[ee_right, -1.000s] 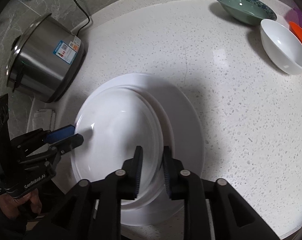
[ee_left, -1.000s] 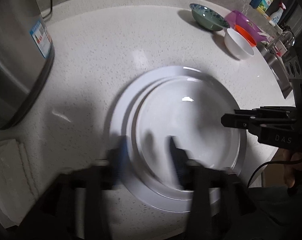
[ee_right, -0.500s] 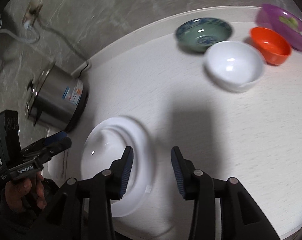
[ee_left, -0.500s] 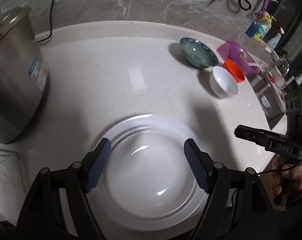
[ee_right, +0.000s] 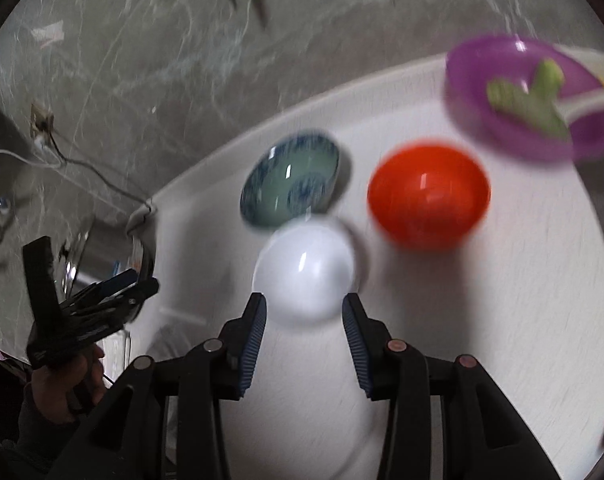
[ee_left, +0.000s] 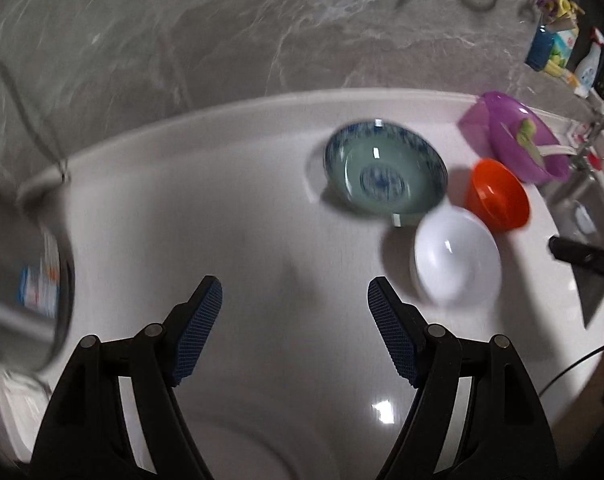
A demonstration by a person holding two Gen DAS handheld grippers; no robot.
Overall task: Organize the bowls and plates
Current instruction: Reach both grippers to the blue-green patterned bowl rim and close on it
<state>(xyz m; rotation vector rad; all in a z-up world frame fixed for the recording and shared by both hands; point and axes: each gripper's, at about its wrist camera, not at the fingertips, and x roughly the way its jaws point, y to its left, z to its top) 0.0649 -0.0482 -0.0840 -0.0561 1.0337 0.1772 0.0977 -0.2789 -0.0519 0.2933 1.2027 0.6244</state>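
Several bowls sit close together on the white counter (ee_left: pixel 222 220): a green-blue patterned bowl (ee_left: pixel 384 172), a white bowl (ee_left: pixel 456 256), an orange bowl (ee_left: pixel 496 196) and a purple bowl (ee_left: pixel 522 136). My left gripper (ee_left: pixel 294 284) is open and empty above bare counter, left of the white bowl. A white plate rim (ee_left: pixel 254 446) shows at the bottom between its arms. My right gripper (ee_right: pixel 304 304) is open, and the white bowl (ee_right: pixel 306 268) lies just beyond its fingertips. The green-blue bowl (ee_right: pixel 290 184) and orange bowl (ee_right: pixel 428 196) lie behind it. Both views are blurred.
A steel rice cooker (ee_left: pixel 26 288) stands at the counter's left, its cord running to a wall socket (ee_right: pixel 42 120). The purple bowl (ee_right: pixel 530 100) holds something green. Bottles (ee_left: pixel 550 44) and a sink (ee_left: pixel 582 200) lie at the far right. The wall is grey marble.
Both grippers have left the stacked white plates and swung up toward the bowls. Both jaws stand wider than before. The plates have slid to the bottom of the left view.
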